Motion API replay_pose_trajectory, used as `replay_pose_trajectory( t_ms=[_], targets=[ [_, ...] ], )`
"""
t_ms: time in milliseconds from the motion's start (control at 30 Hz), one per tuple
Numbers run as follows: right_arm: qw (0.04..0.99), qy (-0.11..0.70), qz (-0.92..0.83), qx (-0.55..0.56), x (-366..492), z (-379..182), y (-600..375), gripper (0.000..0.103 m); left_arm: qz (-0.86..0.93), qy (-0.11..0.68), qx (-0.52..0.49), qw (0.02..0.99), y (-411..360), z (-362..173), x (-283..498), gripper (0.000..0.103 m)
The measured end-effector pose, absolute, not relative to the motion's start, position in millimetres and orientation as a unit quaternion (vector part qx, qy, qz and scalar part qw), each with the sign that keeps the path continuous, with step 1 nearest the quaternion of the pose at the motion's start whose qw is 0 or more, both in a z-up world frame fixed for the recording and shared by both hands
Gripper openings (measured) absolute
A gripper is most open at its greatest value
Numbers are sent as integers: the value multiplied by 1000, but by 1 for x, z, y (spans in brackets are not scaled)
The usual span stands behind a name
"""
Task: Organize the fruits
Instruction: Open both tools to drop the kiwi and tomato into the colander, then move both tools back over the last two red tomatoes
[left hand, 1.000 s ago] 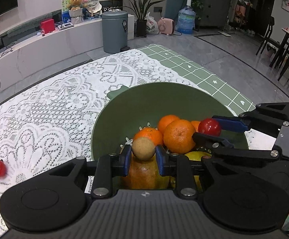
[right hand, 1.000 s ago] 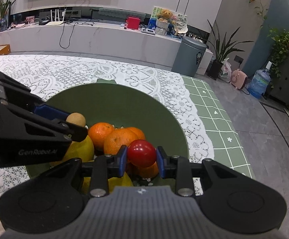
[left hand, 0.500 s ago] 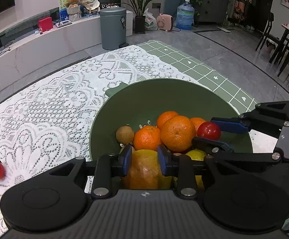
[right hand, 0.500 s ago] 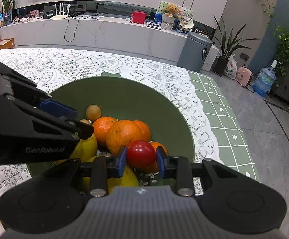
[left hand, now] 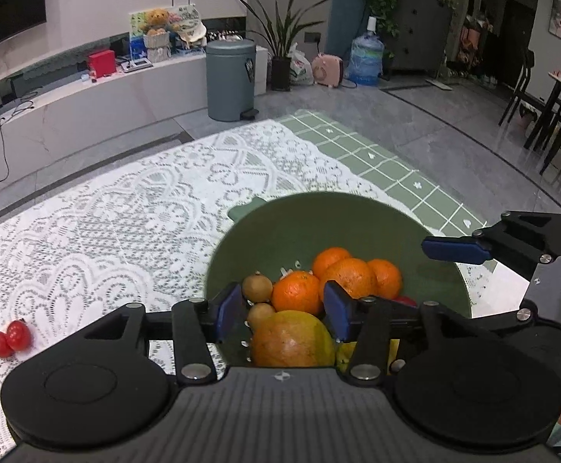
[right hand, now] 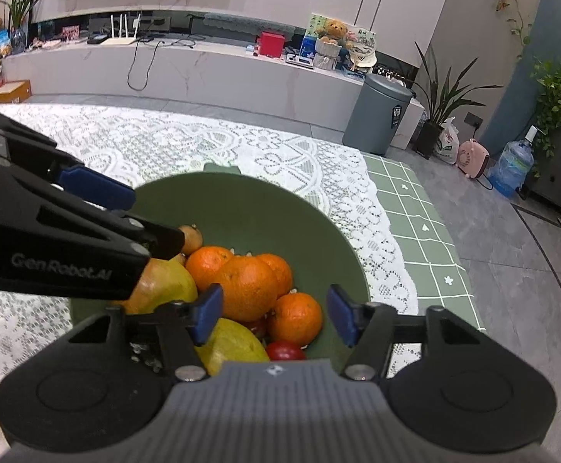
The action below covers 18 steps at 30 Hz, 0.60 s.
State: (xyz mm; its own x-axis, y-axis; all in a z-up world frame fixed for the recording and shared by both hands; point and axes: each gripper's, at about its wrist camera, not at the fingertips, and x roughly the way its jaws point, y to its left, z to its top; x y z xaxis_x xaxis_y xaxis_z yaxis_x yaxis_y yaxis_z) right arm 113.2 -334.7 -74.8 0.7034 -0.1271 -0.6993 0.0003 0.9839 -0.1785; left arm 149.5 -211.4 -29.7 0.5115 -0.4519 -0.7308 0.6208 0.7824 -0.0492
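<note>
Left wrist view shows the fruit piled in the green bowl (left hand: pixel 357 212) just ahead of and below the left gripper (left hand: pixel 282 310), whose blue pads stand apart with nothing between them. Directly under its jaws lies a large yellow-orange fruit (left hand: pixel 292 341); two small brown fruits (left hand: pixel 257 287) sit by the left pad, and a cluster of oranges (left hand: pixel 342 276) lies just beyond the pads. The right gripper (right hand: pixel 274 312) hovers over the same bowl from the other side, its jaws also spread and empty, with an orange (right hand: pixel 247 287) between and below its pads and a red tomato (right hand: pixel 286 350) tucked low against its body beside a yellow fruit (right hand: pixel 230 341).

Judging by both empty tools over a filled bowl, a drop-off step looks finished here. Two small red fruits (left hand: pixel 10 337) lie on the lace tablecloth (left hand: pixel 126 212) well off to the left gripper's left, outside the bowl; the next move probably calls for carrying that gripper over to them and closing gently on one.

Each gripper's body hides the near rim of the bowl and the bottom of the pile, so the full count of fruit cannot be told. What kind the brown fruits are is hard to make out.
</note>
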Motion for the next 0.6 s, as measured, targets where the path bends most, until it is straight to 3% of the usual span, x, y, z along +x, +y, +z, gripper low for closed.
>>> replay_pose_trajectory(
  t_ms=[433, 600],
  targets=[
    [926, 374, -28, -28, 91, -58, -310, 88, -272, 363, 95, 886, -175, -13, 137, 61],
    [925, 378, -26, -19, 84, -60, -297, 91, -257, 358, 96, 892, -158, -11, 129, 61]
  ],
)
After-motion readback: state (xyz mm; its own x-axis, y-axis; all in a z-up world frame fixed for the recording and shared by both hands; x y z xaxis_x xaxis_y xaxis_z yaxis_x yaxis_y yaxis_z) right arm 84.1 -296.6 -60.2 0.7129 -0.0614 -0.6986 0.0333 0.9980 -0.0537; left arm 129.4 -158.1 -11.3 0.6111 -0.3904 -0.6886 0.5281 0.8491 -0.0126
